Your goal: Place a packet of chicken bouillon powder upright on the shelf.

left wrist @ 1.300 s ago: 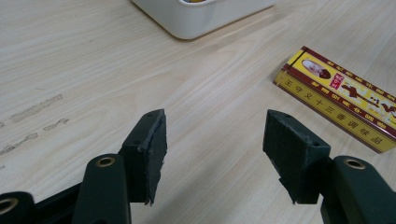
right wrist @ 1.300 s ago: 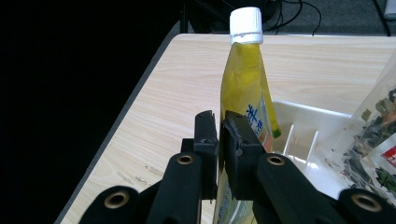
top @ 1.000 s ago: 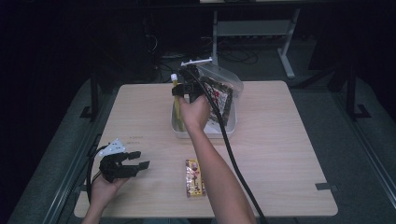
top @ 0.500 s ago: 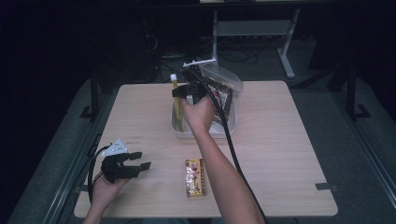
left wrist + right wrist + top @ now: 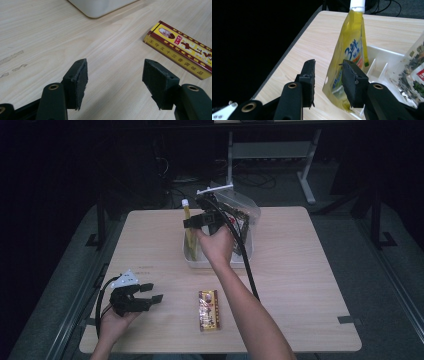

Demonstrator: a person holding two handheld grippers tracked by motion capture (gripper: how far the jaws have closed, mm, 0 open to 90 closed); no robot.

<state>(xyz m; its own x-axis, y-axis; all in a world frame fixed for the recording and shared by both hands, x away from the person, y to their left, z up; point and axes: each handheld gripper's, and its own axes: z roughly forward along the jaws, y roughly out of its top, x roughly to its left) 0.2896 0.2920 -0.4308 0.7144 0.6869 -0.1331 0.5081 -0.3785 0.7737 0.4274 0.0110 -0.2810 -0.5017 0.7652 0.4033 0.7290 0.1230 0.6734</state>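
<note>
The yellow pouch (image 5: 348, 65) stands upright in the white bin (image 5: 192, 257) at the far middle of the table (image 5: 310, 285), at the bin's nine o'clock end, its white cap (image 5: 357, 5) at twelve o'clock and its printed face turned toward the right gripper view. It looks soft and glossy, narrow at the neck and broader at the base, with a slight lean; whether it rests against a divider or the bin wall cannot be told. The right gripper (image 5: 328, 82) hovers at the pouch, its jaws having just been opening; in the right gripper view one pad lies in front of the pouch's lower body and the other stands off to its nine o'clock side, so the pouch seems let go, not gripped. The likely trouble is that the pouch, being limp and top-heavy, could slump or tip over the bin's edge if the hand brushes it while drawing back, or a pad could snag its side seam. A clear bag (image 5: 240, 217) of dark contents fills the bin's three o'clock side. Toward the near edge, at six o'clock from the bin, a yellow and red box (image 5: 183, 48) lies flat. At the table's eight o'clock corner the left gripper (image 5: 115, 85) rests low with jaws apart and nothing between them, the box off to its two o'clock.
</note>
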